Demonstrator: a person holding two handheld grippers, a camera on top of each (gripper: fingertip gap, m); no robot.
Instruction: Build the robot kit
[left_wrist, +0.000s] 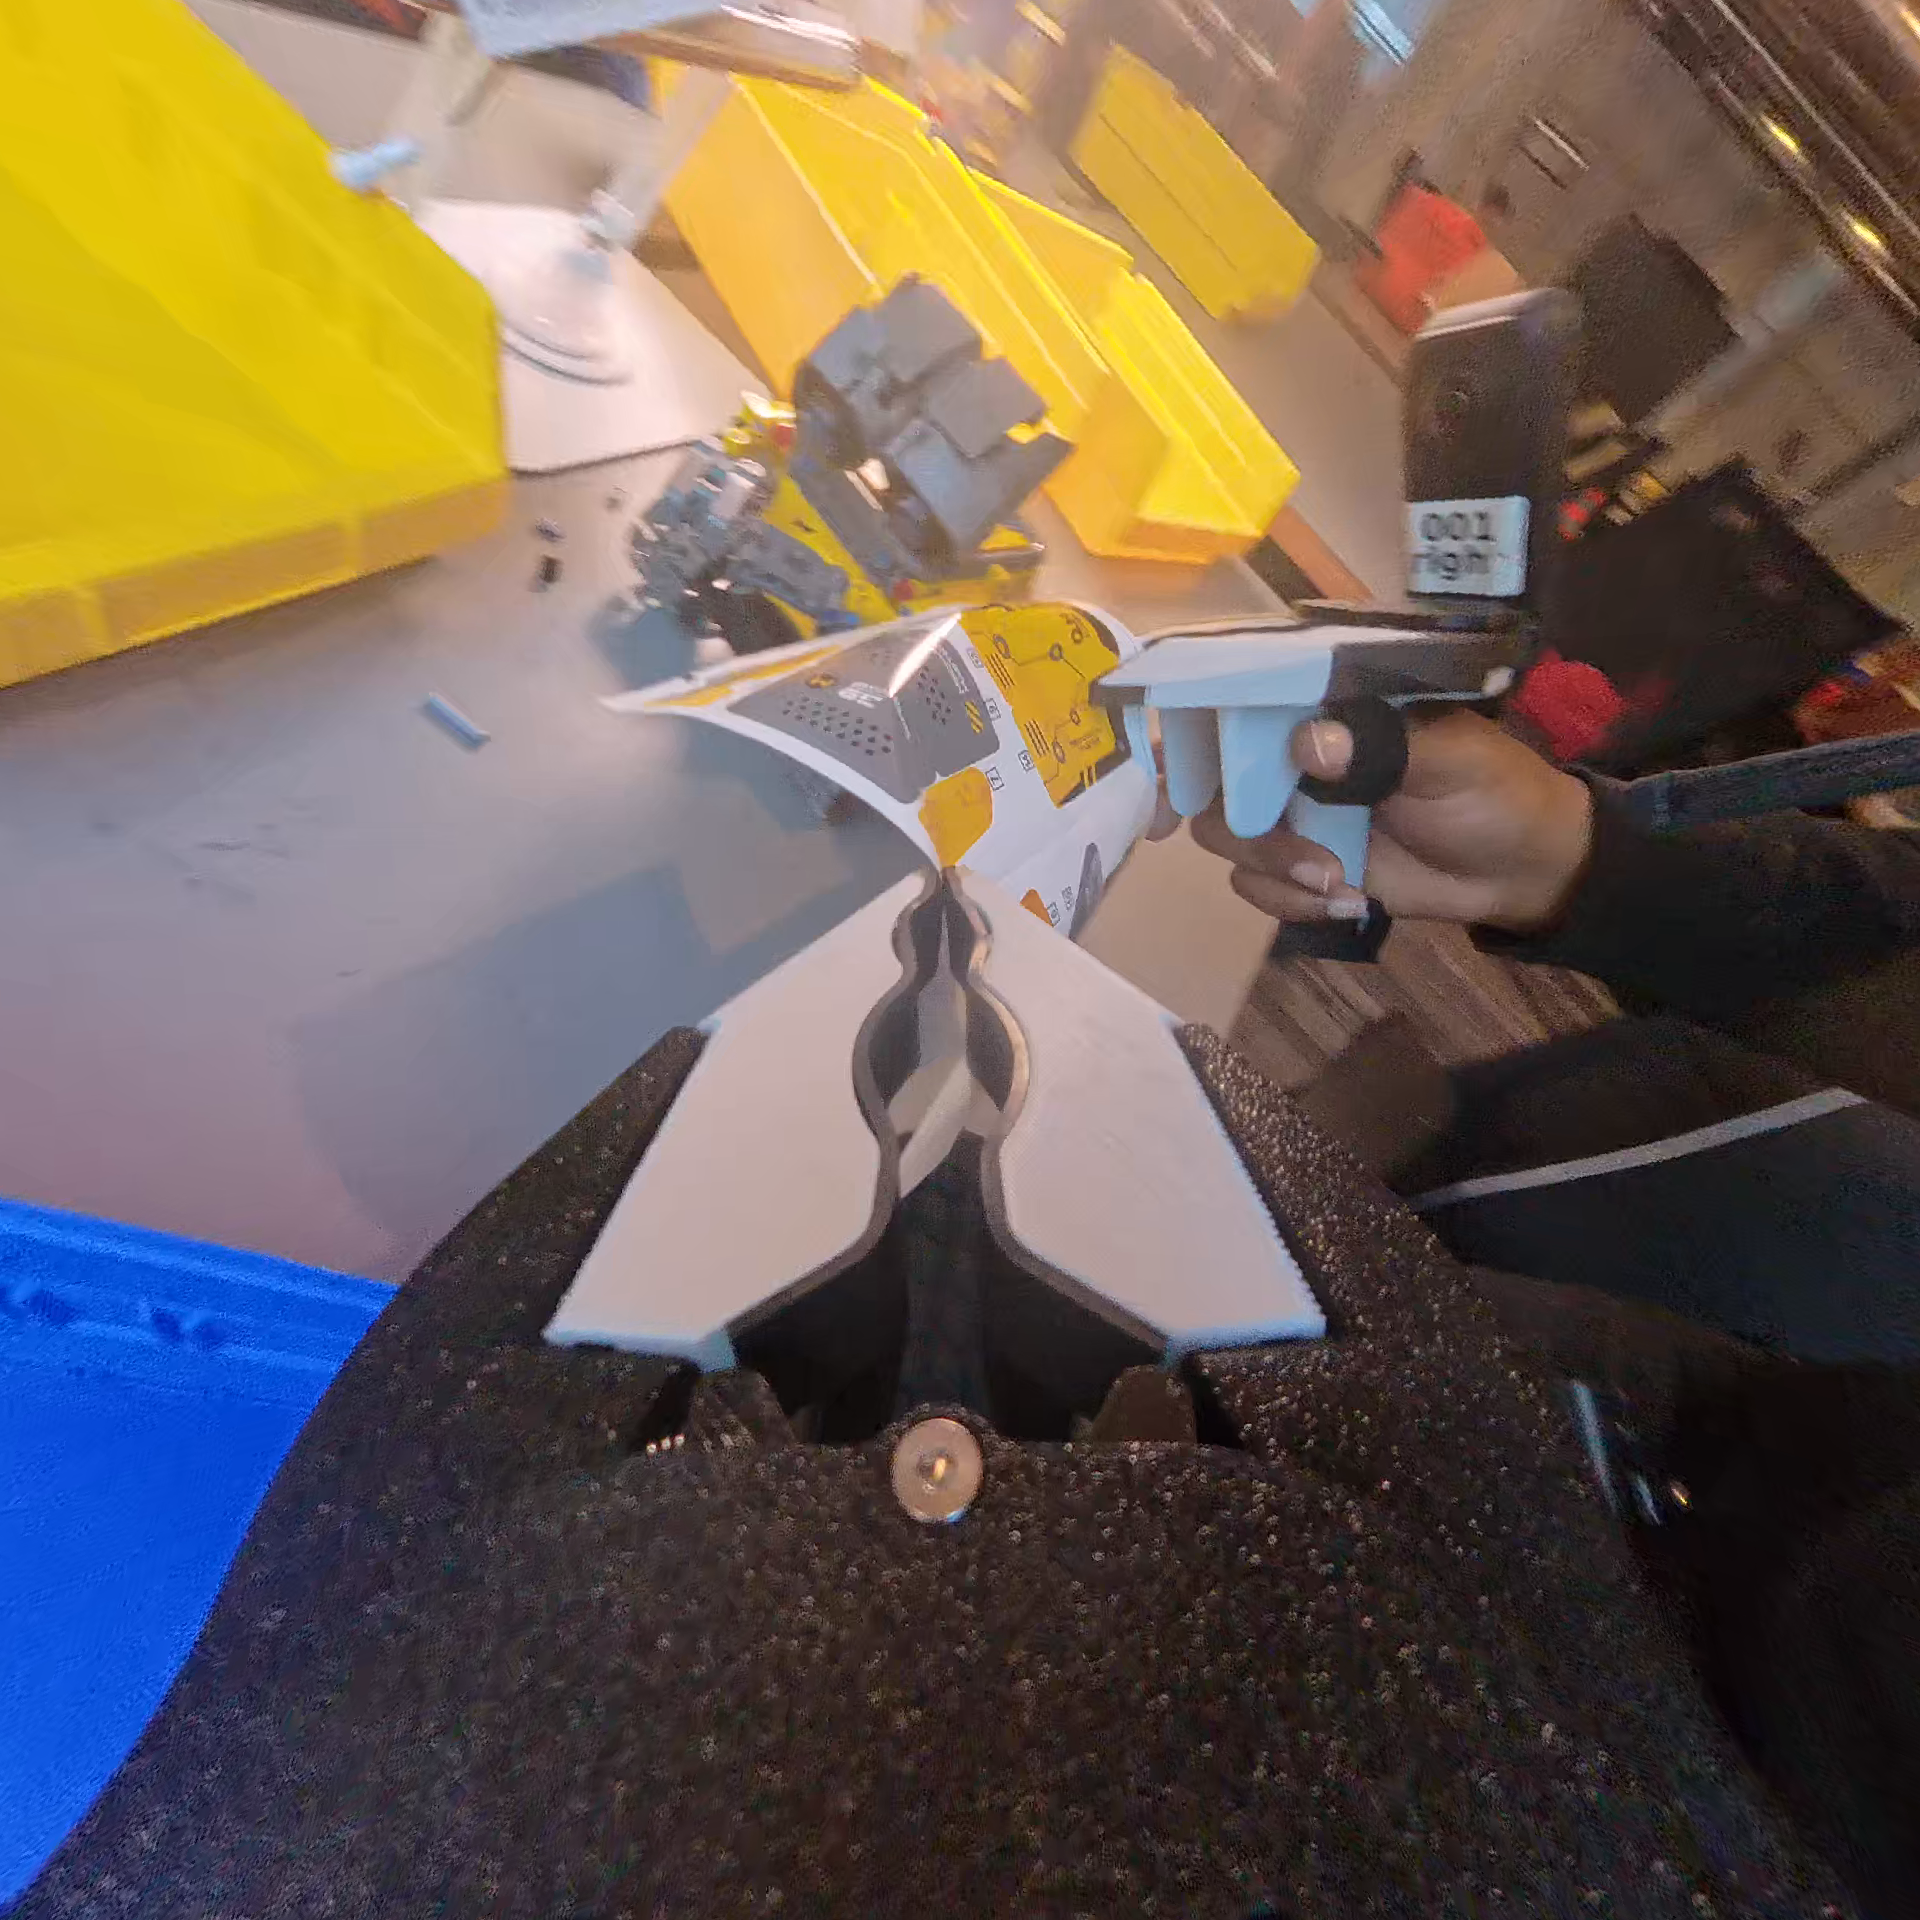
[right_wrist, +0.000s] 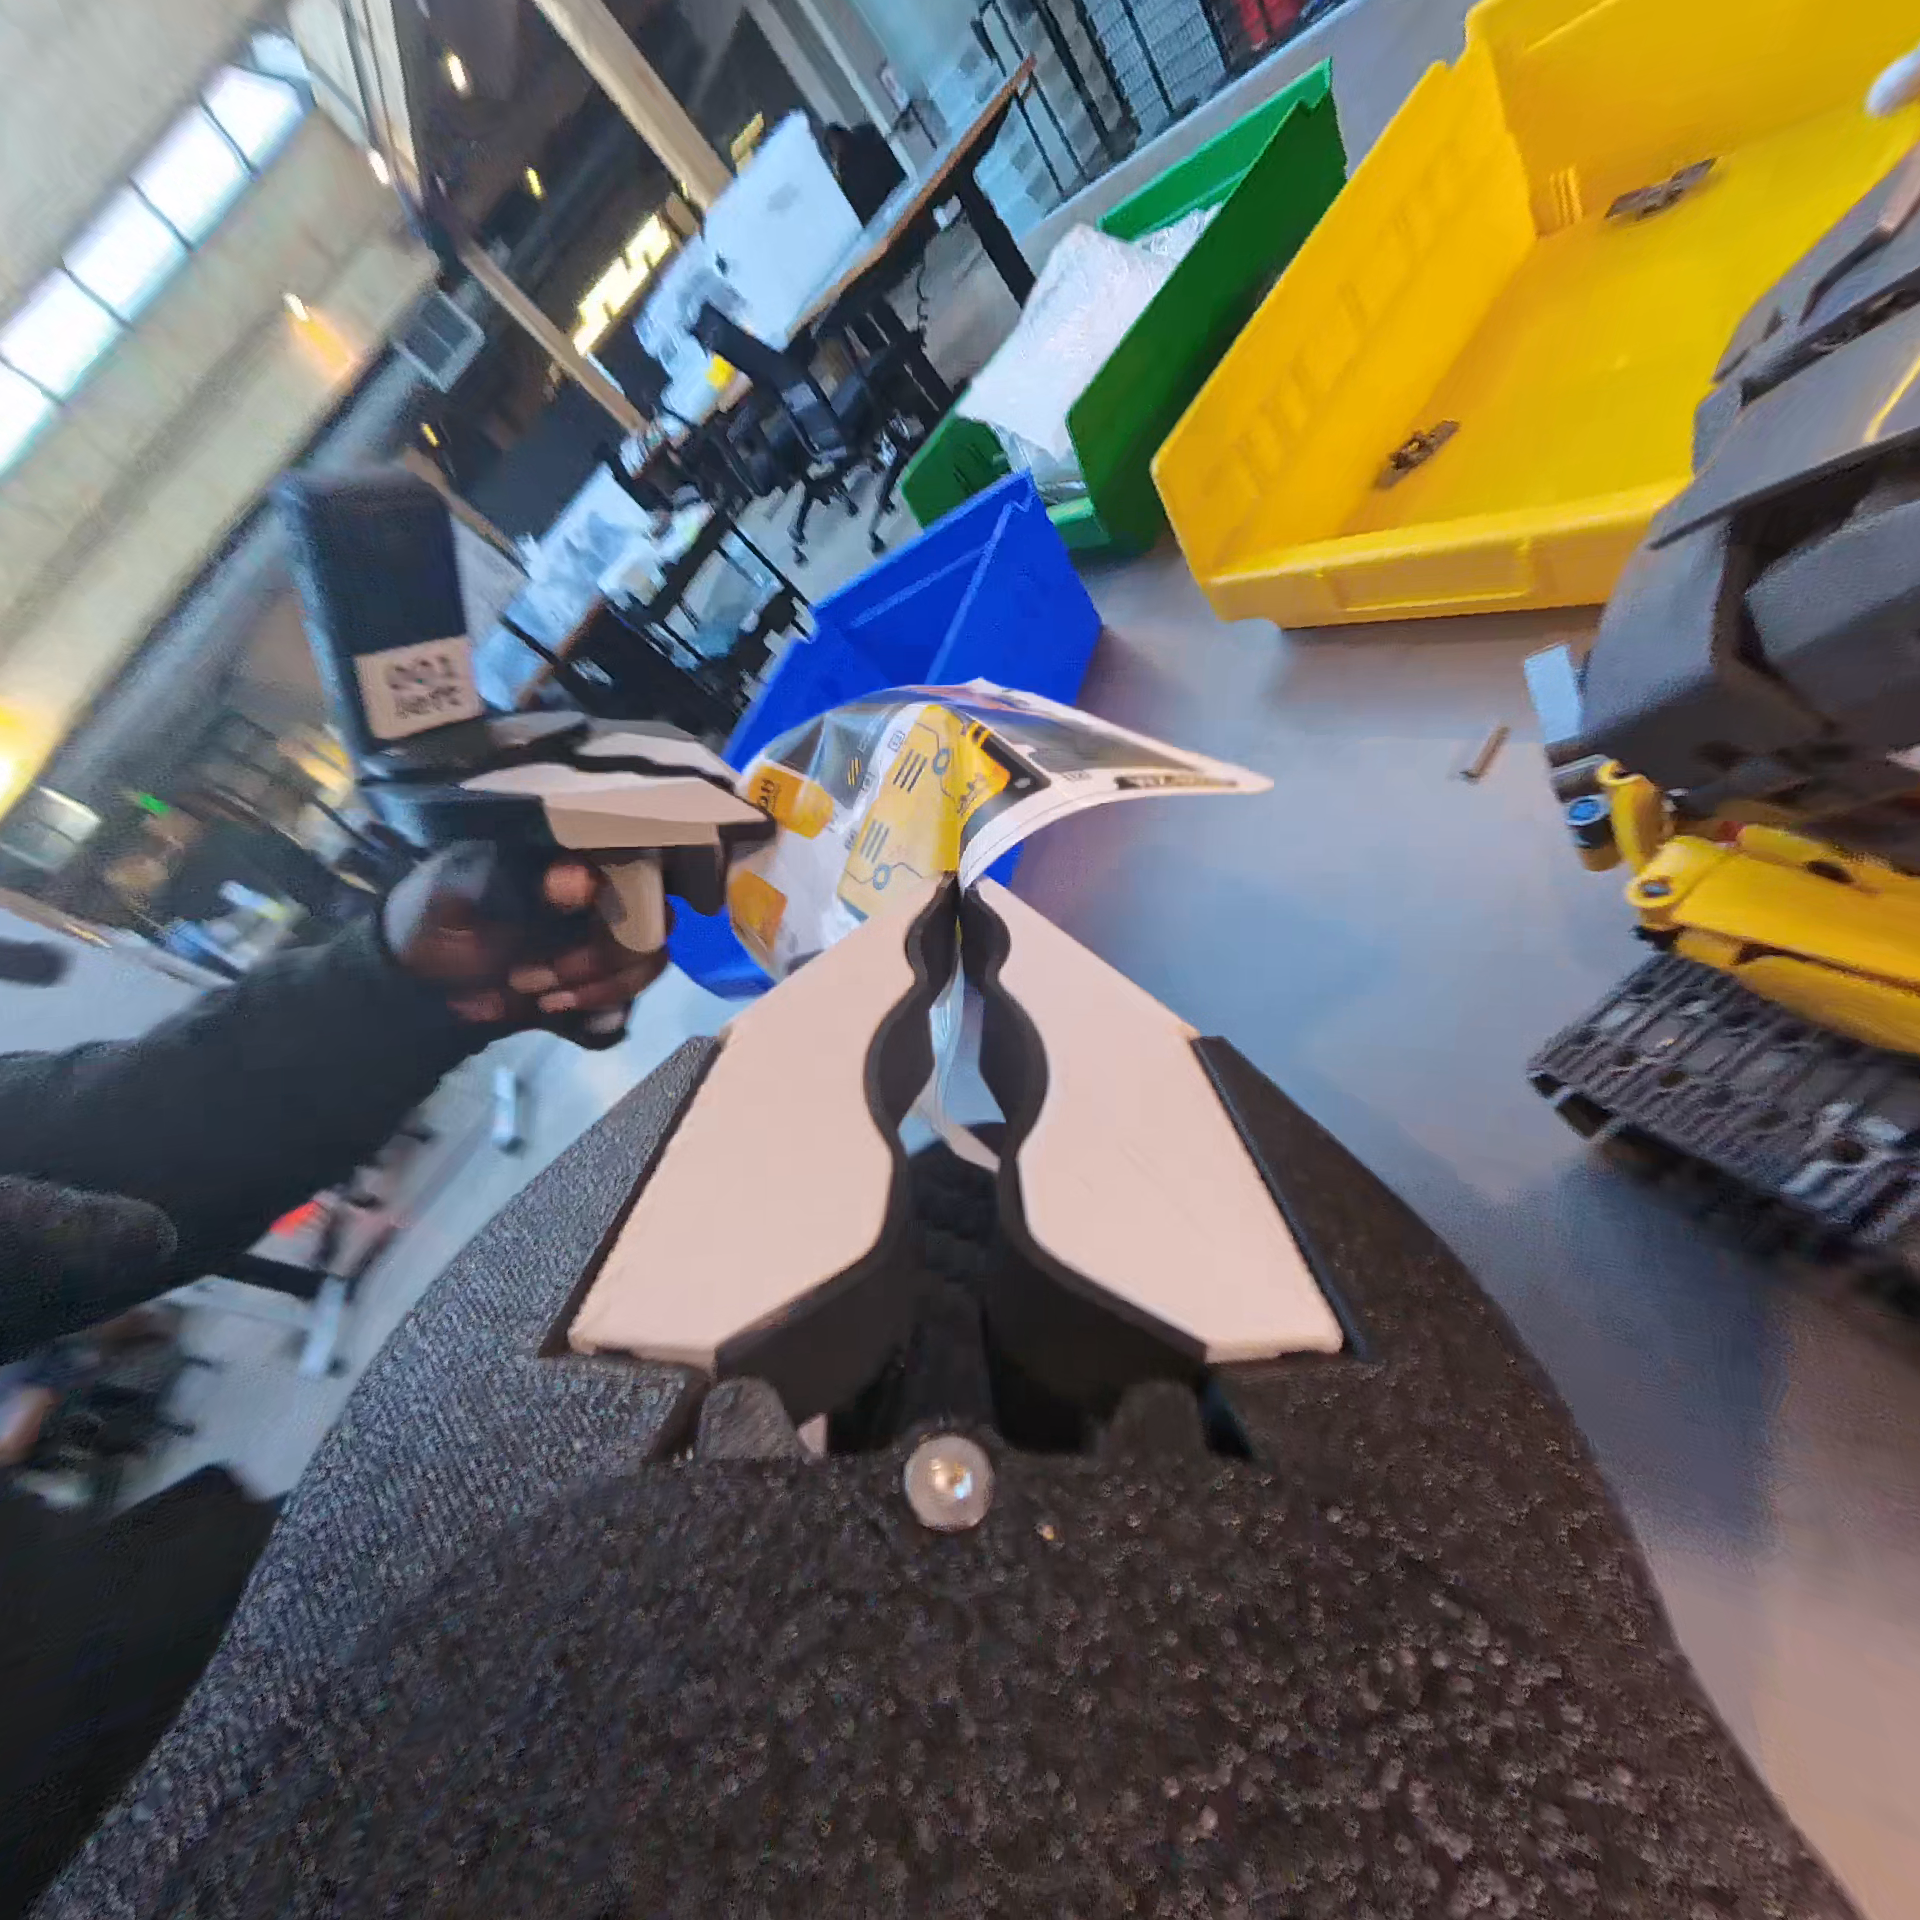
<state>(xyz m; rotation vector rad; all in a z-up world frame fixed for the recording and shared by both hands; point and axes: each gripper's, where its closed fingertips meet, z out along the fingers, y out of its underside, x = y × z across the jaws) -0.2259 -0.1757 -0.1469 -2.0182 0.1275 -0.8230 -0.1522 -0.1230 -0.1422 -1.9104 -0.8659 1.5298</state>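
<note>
A curled white sticker sheet (left_wrist: 935, 717) with yellow and grey stickers hangs in the air between both grippers. My left gripper (left_wrist: 945, 878) is shut on its near lower edge. My right gripper (left_wrist: 1114, 691), held by a hand, pinches the sheet's right end. In the right wrist view my right gripper (right_wrist: 958, 894) is shut on the sheet (right_wrist: 914, 790), and my left gripper (right_wrist: 753, 805) grips its left side. A yellow and grey brick-built tracked vehicle (left_wrist: 883, 488) stands on the grey table behind the sheet; it also shows at the right of the right wrist view (right_wrist: 1766, 727).
Yellow bins (left_wrist: 208, 364) (right_wrist: 1455, 416) stand on the grey table (left_wrist: 260, 935). A blue bin (left_wrist: 156, 1455) (right_wrist: 966, 613) sits near the left gripper, with a green bin (right_wrist: 1216, 312) beyond it. Small loose pieces (left_wrist: 457, 720) (right_wrist: 1484, 750) lie on the tabletop.
</note>
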